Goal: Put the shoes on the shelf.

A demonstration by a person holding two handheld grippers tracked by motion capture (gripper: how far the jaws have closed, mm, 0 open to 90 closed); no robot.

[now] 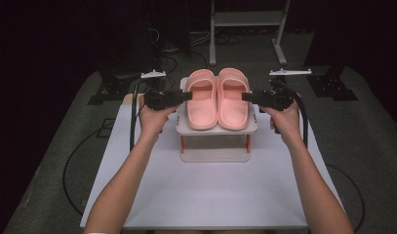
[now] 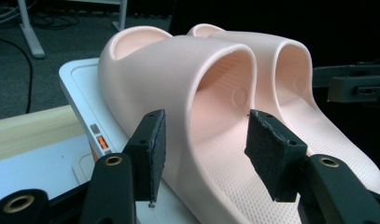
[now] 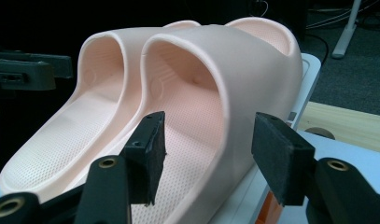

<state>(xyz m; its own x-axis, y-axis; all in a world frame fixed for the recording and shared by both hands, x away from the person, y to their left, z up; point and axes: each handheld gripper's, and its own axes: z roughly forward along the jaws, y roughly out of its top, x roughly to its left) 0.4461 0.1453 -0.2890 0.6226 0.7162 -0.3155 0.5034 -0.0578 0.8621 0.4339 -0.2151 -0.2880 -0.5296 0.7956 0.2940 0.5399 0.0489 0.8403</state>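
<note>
Jaws of left gripper (image 1: 186, 96) gape astride left slipper's (image 1: 201, 100) outer wall, seemingly untouched; right gripper (image 1: 247, 97) likewise, released, astride right slipper (image 1: 232, 99).

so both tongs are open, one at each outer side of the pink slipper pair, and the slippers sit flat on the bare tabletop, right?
Not quite. The left tongs and right tongs are open at the outer sides of the pink slippers, but the pair sits on a small raised white stand, not on the bare tabletop. The high view shows the stand's legs lifting it above the table.
</note>
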